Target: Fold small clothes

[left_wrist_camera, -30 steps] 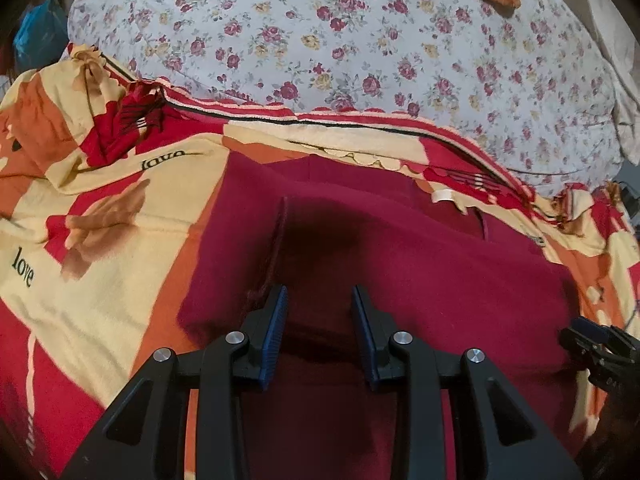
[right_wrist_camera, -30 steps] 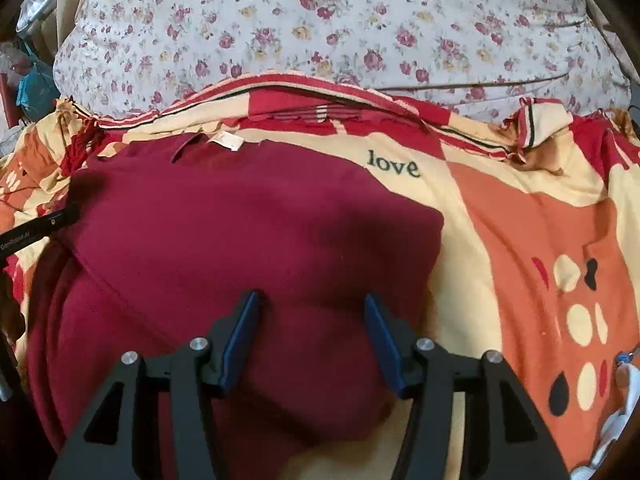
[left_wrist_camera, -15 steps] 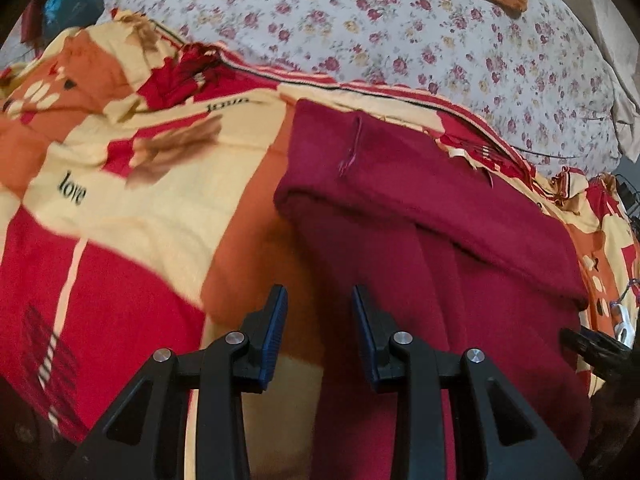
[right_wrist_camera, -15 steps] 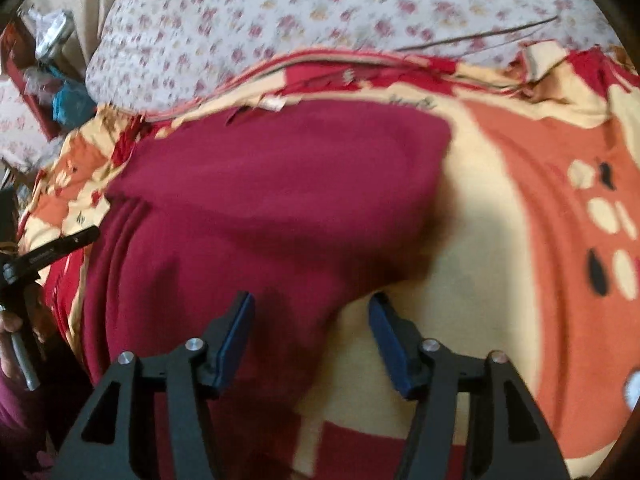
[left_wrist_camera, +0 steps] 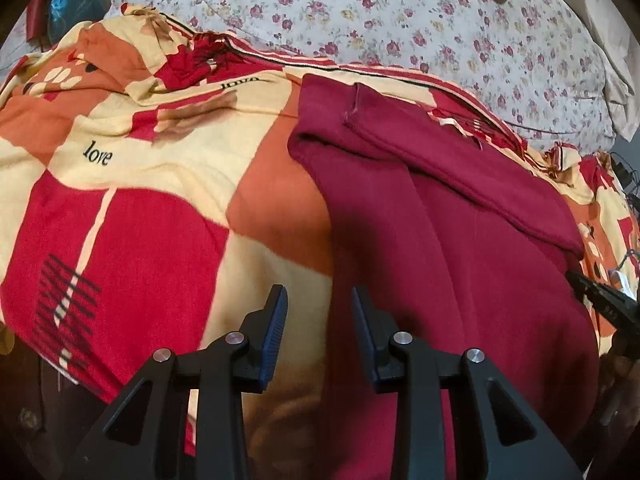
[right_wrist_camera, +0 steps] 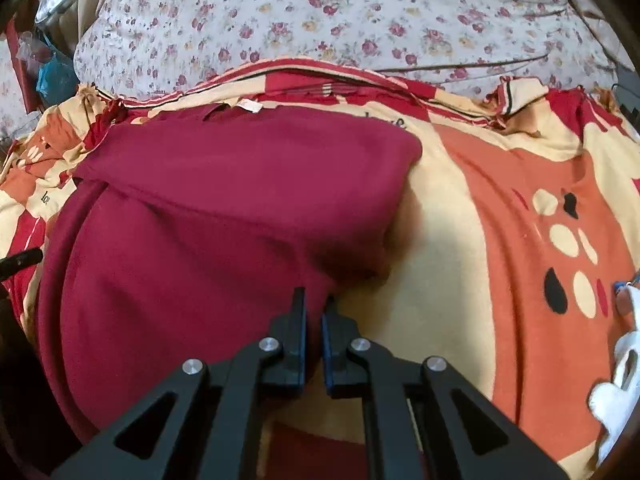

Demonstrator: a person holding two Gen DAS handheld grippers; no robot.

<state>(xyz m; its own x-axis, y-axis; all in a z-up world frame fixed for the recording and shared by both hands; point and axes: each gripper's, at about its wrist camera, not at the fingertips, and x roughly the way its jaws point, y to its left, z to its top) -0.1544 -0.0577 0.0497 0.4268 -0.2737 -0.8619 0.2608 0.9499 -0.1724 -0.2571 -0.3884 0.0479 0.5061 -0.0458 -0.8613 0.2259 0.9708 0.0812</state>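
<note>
A dark red garment (left_wrist_camera: 460, 240) lies on the patterned blanket (left_wrist_camera: 160, 208), its upper part folded across the top. It also shows in the right wrist view (right_wrist_camera: 220, 220). My left gripper (left_wrist_camera: 319, 320) is open and straddles the garment's left edge near the bed's front. My right gripper (right_wrist_camera: 314, 322) is shut on the garment's right edge at the near end. The right gripper's tip shows at the right of the left wrist view (left_wrist_camera: 600, 300).
A floral pillow or quilt (left_wrist_camera: 400, 20) lies behind the blanket (right_wrist_camera: 520, 240). A white cloth (right_wrist_camera: 620, 380) sits at the far right. A blue bag (left_wrist_camera: 66, 4) is off the bed at the far left. The bed edge is just below the grippers.
Both grippers pulled back toward the near end of the garment. The right gripper went from open to shut on the garment's right edge. The left stayed open.
</note>
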